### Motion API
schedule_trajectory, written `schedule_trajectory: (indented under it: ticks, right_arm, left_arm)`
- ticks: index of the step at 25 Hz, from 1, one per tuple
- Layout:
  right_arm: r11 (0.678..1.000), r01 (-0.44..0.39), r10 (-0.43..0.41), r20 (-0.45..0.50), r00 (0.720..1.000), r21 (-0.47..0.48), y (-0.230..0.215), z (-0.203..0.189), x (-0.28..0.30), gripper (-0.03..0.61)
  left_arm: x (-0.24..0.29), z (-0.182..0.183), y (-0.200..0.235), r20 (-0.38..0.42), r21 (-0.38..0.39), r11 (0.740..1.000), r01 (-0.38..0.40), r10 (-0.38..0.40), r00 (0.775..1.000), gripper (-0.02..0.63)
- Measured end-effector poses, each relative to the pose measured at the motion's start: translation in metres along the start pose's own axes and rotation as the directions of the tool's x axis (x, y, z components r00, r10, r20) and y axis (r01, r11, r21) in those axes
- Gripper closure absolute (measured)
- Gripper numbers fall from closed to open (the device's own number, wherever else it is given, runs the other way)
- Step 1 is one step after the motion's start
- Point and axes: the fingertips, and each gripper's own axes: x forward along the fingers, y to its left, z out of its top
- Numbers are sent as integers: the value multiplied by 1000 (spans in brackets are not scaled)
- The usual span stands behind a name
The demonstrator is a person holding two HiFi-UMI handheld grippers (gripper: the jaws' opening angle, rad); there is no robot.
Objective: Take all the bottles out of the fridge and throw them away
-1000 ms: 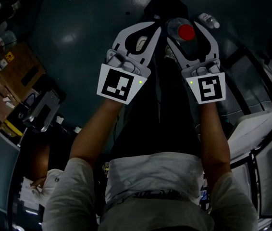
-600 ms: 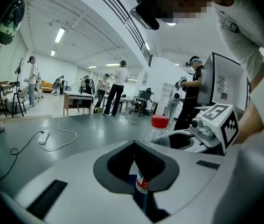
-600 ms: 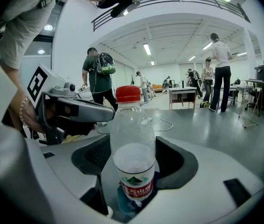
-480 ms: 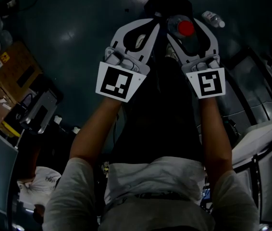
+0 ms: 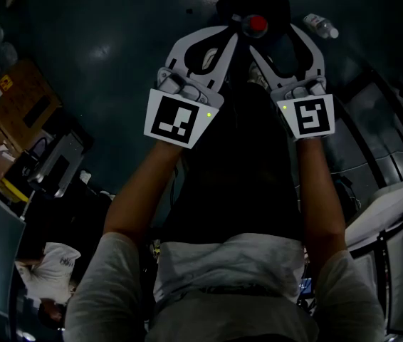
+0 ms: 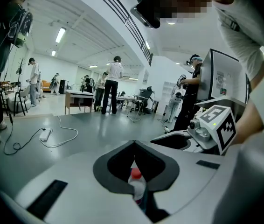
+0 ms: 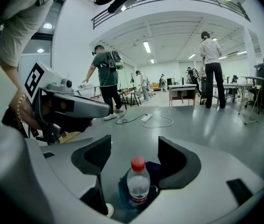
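**Bottle at the bin: disposal step in hand**

The red-capped bottle (image 5: 256, 26) is seen at top centre, at the mouth of the dark bin (image 5: 273, 2), touched by neither gripper. The right gripper (image 7: 134, 140) fingers are spread and released. The left gripper (image 6: 133, 143) fingers are clenched together, empty. Throwing away is judged in hand, and fetching another bottle is called for next. Only the head view shows a 2nd bottle (image 5: 320, 26) on the floor (image 5: 116, 34), upper right.
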Motion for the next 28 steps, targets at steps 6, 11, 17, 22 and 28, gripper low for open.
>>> schedule_trajectory:
  ticks: [6,11,17,22,28]
  right_arm:
    - [1000,19,-19,29,999,1,2,36,-18,272]
    - [1000,23,-23,59,998,6,8,80,-39,272]
    - [1000,21,-22,101,995,10,15,142,-69,273]
    - [1000,-1,-1,136,991,10,20,192,-94,278]
    - [1000,-9,5,189,982,21,28,248,-130,335]
  left_arm:
    - [-13,29,-12,7,-3,1000,12,-12,1000,601]
    - [-29,68,-23,22,0,1000,19,-19,1000,600]
    - [-49,122,-33,64,-10,1000,13,-13,998,600]
    - [-60,170,-40,94,-7,1000,12,-11,995,600]
    - [-82,227,-53,146,-12,1000,11,-9,989,601]
